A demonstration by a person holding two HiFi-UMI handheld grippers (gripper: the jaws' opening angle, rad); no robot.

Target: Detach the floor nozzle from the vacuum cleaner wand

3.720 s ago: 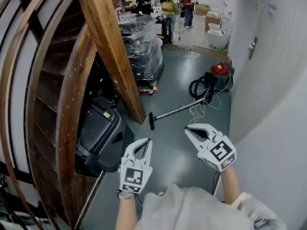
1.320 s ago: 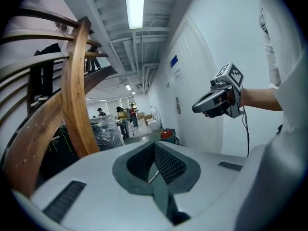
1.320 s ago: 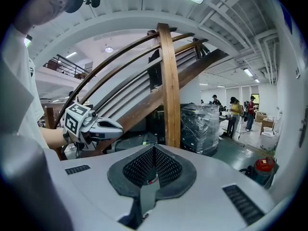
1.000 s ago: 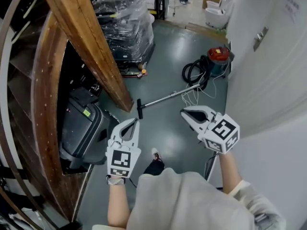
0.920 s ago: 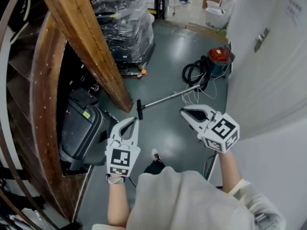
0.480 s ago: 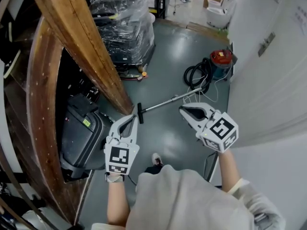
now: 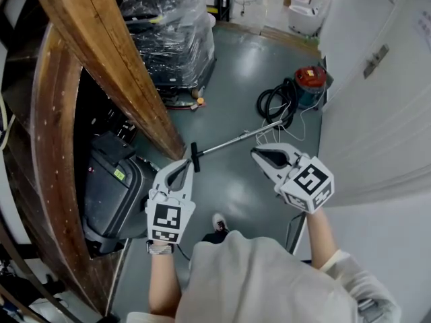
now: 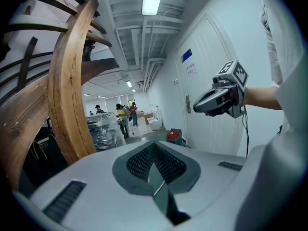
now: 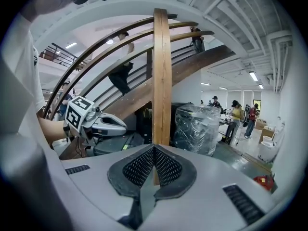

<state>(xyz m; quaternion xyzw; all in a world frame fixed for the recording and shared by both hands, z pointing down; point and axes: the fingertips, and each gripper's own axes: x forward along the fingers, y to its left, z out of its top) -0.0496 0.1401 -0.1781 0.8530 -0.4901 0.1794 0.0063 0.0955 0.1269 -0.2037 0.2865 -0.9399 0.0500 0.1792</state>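
L gripper (image 7: 188, 163) and R gripper (image 7: 255, 153), both jaws closed & empty, hover over grey floor (image 7: 252, 59); floor nozzle (image 7: 195, 155) on wand (image 7: 232, 140) lies just beyond, red vac (image 7: 310, 83) far right

Two held tools: left gripper (image 7: 189, 163) and right gripper (image 7: 256, 153). On the floor, one floor nozzle (image 7: 195, 157), one wand (image 7: 236, 140), one black hose (image 7: 275, 103), one red canister (image 7: 311, 83) far right. One wrapped pallet (image 7: 172, 36) far left, one black machine (image 7: 114, 187) near left, one shoe (image 7: 219, 222) near
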